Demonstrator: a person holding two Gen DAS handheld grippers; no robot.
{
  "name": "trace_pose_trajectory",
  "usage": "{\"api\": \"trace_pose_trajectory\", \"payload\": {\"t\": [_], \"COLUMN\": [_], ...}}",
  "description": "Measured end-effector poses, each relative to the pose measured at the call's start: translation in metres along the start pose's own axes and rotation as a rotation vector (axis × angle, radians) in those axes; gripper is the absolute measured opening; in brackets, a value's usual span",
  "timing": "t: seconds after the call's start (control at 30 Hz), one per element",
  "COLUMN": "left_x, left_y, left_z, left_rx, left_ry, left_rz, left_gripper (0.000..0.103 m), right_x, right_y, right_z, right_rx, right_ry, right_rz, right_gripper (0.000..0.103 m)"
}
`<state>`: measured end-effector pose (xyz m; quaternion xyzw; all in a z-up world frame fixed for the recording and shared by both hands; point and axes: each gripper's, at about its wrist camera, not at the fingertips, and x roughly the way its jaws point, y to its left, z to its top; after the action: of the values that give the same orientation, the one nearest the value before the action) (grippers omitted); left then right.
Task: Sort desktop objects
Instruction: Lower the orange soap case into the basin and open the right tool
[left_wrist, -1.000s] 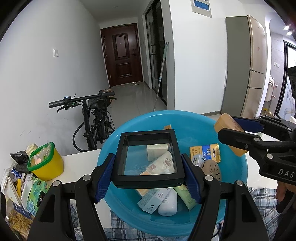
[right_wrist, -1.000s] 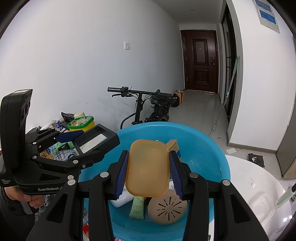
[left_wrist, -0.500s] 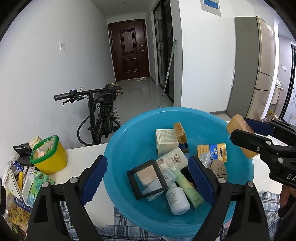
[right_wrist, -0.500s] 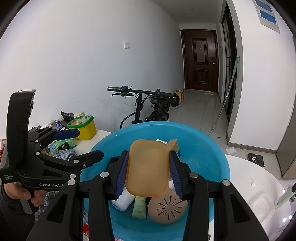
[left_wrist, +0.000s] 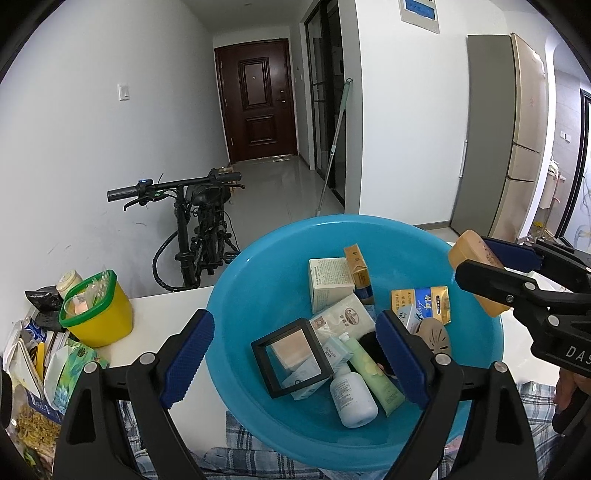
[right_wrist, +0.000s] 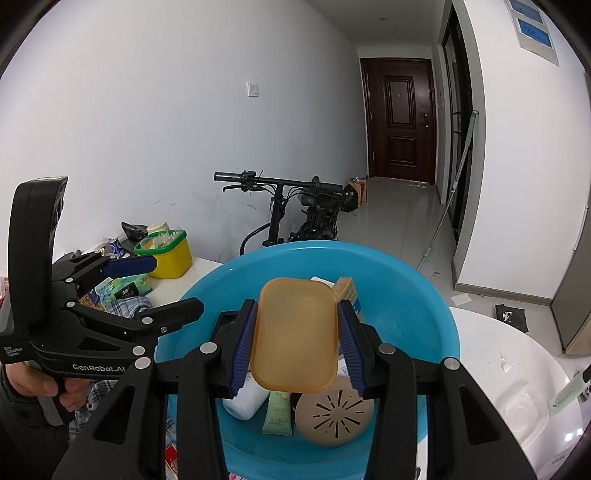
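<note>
— Listing from the left wrist view: what is recorded at the blue basin (left_wrist: 258, 280)?

— Left gripper (left_wrist: 295, 356) is held above the basin's near rim, jaws spread wide, nothing between them. Inside the basin a black framed box (left_wrist: 291, 356) is seen lying tilted among the contents, a white bottle (left_wrist: 352, 393) and a green tube (left_wrist: 373, 373) just beside it. A white carton (left_wrist: 328, 282), an orange box (left_wrist: 358, 271) and a blue-and-gold packet (left_wrist: 424, 301) are noted toward the basin's far side.

— And from the right wrist view?

— Right gripper (right_wrist: 297, 341) is shown over the basin's near side, jaws pressed against the two long edges of an orange soap dish (right_wrist: 295, 334), which is held upright above the contents. A tan round vented lid (right_wrist: 334, 413) is seen directly below it, inside the basin.

— What is given by one view only?

— The framed box is almost wholly hidden behind the right gripper; its full face is seen only from the left. The soap dish appears merely edge-on from the left, at the basin's right rim. A yellow tub (left_wrist: 98, 314) with a green rim is entered left of the basin, on the white table (left_wrist: 162, 314); a bicycle (right_wrist: 295, 210) is noted beyond the basin.
</note>
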<state>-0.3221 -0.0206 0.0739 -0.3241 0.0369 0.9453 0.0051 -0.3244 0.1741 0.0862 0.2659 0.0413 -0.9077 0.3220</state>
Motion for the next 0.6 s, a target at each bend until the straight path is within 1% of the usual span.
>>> {"api": "trace_pose_trajectory", "payload": {"t": [0.6], "left_x": [-0.0015], "left_y": [-0.002], "left_z": [0.0041], "left_rx": [-0.001], "left_ry": [0.004], "left_rz": [-0.018], "left_gripper": [0.091], "right_x": [0.0015], "right_y": [-0.0011], "right_z": [-0.004], "right_rx": [-0.005], "right_ry": [0.007], "right_rz": [-0.001], "right_gripper": [0.042]}}
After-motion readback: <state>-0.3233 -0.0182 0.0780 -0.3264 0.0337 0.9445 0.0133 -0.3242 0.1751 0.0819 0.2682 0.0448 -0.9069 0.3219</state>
